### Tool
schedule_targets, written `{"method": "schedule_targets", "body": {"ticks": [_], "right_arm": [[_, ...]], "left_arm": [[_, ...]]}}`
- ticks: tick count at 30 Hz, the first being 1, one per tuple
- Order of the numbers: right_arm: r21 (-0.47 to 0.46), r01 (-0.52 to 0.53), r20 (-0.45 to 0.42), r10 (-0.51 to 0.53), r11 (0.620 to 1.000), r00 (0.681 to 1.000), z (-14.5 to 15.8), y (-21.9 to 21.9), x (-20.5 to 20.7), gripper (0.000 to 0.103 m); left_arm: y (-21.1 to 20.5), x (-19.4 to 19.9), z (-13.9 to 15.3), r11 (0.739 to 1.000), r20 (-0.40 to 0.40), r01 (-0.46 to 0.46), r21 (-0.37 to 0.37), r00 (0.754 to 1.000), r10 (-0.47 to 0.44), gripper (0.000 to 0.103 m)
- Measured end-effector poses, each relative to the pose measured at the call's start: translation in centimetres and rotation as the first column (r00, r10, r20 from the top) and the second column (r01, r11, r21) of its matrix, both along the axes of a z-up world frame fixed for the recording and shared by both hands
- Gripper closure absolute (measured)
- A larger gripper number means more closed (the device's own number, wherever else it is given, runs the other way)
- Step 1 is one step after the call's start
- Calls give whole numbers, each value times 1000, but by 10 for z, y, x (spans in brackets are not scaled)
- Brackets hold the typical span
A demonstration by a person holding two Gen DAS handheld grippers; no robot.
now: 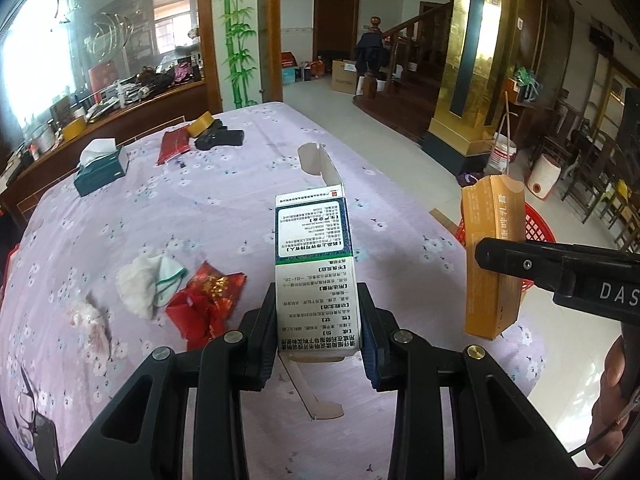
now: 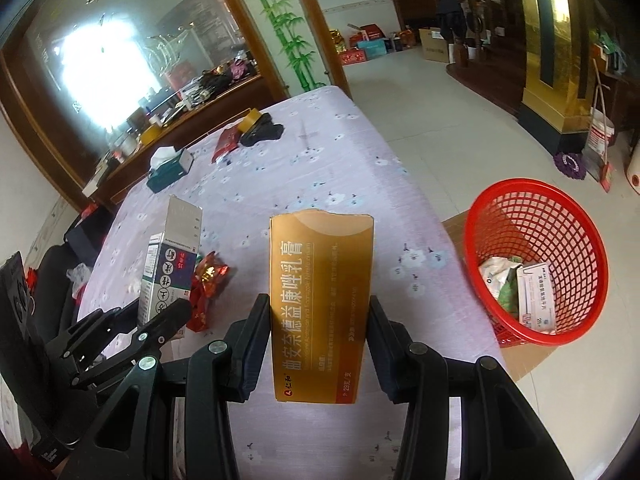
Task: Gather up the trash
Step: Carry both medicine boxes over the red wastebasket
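A tiled living room with a wooden staircase and a gold-clad pillar lies behind a table [image 1: 248,168] covered in a lilac flowered cloth. The red mesh basket [image 2: 538,260] stands on a sheet of cardboard on the floor just off the table's right edge; a few crumpled packets and a white printed carton lie in its bottom.

The left gripper [image 1: 320,316] pinches a white and green medicine box [image 1: 314,264] by its two narrow sides, holding it upright above the cloth with its top flap open and a loose bottom flap hanging down; this box is well left of the basket. The right gripper [image 2: 320,344] clamps an orange ointment box [image 2: 322,304] the same way, its pads pressed on both side edges, top end torn open. This box is held clear of the cloth, between the white box and the basket, and nearer the basket than the white one.

Farther left of the basket, on the cloth, lie a crumpled red foil wrapper [image 1: 206,300], a wad of white tissue [image 1: 148,284] and another scrunched, pinkish tissue [image 1: 90,316]. Toward the far end of the table, well away from the basket, sit a dark green tissue box [image 1: 100,168], a red packet [image 1: 172,146], a roll of brown tape [image 1: 200,126] and a black object [image 1: 220,138] I cannot identify.
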State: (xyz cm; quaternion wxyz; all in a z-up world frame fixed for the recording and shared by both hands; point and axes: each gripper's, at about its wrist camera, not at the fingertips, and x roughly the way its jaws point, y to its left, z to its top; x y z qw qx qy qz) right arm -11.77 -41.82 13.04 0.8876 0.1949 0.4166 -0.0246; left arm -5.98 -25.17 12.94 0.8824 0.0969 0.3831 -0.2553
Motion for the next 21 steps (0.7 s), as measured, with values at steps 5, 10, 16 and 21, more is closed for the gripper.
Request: {"method": "schedule_targets", "body": {"ticks": [5,10,16,21], "right_arm": [[5,16,-6,-16,1000,1000,-1,-8,-1,53],[3,28,-5,-28,1000,1000,0,-15,-4,53],[5,45,-2,-45,999,999,2,-25,-7,53],[8,64,4,-64,998,998,4,-34,-11,53]], "left_arm": [[-9,1,-1,1000,-3,18,0,1000,-18,70],[-17,0,0,999,-1,32,-1,999,-32,70],[-27,1,1,999,7,48,0,999,-48,70],[-37,1,3,998,11,67,4,998,-67,70]]}}
